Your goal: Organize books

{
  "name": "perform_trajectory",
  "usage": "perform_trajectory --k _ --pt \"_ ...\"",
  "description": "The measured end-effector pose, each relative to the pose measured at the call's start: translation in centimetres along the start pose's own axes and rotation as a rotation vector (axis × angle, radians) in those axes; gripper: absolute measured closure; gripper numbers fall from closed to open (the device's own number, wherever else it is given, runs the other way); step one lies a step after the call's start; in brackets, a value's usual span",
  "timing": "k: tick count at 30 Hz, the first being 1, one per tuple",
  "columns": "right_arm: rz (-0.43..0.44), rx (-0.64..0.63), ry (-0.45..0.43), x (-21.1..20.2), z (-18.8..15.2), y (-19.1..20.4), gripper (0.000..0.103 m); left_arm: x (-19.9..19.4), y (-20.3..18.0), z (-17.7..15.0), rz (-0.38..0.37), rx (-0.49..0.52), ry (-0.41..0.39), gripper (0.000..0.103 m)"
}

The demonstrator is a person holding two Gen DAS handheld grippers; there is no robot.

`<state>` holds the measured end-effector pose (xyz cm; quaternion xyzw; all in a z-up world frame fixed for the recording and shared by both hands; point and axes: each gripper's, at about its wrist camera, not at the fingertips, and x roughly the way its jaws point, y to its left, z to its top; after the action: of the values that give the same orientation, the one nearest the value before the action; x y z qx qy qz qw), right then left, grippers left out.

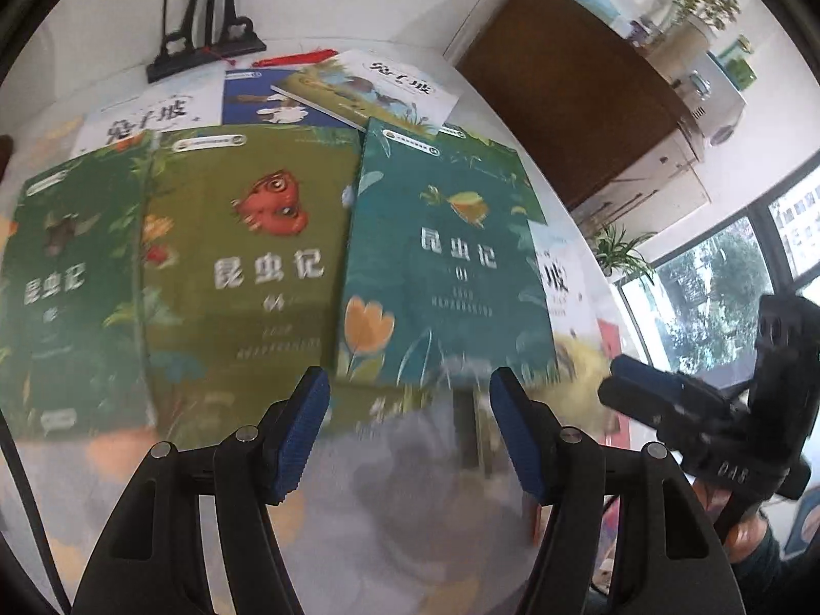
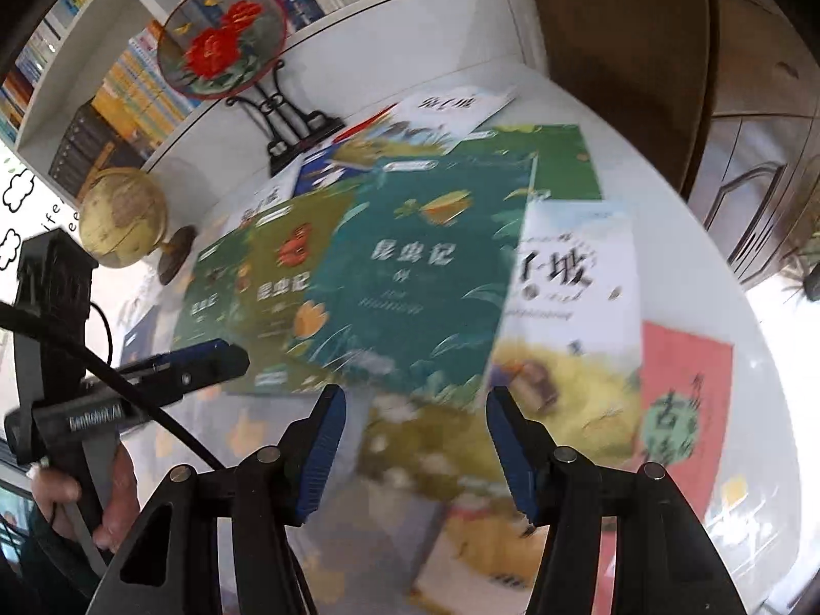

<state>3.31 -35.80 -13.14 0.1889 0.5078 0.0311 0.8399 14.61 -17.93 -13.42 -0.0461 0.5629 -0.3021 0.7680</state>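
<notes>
Books lie just ahead of both spread, empty tongs; the teal book (image 1: 441, 256), long axis running away, sits nearest the left gripper (image 1: 410, 435) and right gripper (image 2: 415, 446).

The teal book (image 1: 441, 256) carries pale leaf sprigs, an orange tulip and silver-white lettering. Just left of it the olive-green book (image 1: 246, 256) shows a red bug-eyed creature; further left, the dark green book (image 1: 72, 282) is thick with foliage. Right of the teal book lie a white book (image 2: 574, 318) — black brush characters over yellow grass — and a red book (image 2: 681, 400). Both grippers wear blue ribbed pads (image 1: 302, 430) on black frames.
</notes>
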Motion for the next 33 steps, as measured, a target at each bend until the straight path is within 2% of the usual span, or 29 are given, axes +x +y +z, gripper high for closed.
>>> perform_trajectory --k 5,8,13,15,20,26,31,33 --pt "-0.042 0.025 0.035 2.8 1.7 -1.6 0.048 2.8 1.0 1.9 0.021 -0.065 0.018 0.040" --pt "-0.059 0.021 0.049 4.2 2.5 -1.9 0.053 4.2 1.5 2.7 0.021 -0.091 0.030 0.041" --pt "-0.114 0.005 0.047 6.0 3.7 -1.9 0.061 5.8 0.8 3.4 0.008 -0.066 0.036 0.041" --pt "-0.109 0.012 0.058 6.6 3.9 -2.0 0.065 6.0 0.5 3.6 0.006 -0.053 0.043 0.041" --pt "-0.126 -0.003 0.065 7.1 3.8 -1.8 0.065 5.8 0.4 2.8 -0.013 -0.039 0.054 0.040" --pt "-0.072 -0.066 0.111 6.6 2.5 -0.6 0.065 3.7 1.7 -1.4 -0.025 -0.089 0.056 0.040" --pt "-0.031 -0.177 0.160 6.7 -0.1 3.0 0.064 0.4 4.4 -7.5 0.007 -0.176 0.049 0.040" --pt "0.016 -0.233 0.183 6.8 -1.3 4.9 0.064 -0.9 6.0 -9.7 0.016 -0.231 0.039 0.040"
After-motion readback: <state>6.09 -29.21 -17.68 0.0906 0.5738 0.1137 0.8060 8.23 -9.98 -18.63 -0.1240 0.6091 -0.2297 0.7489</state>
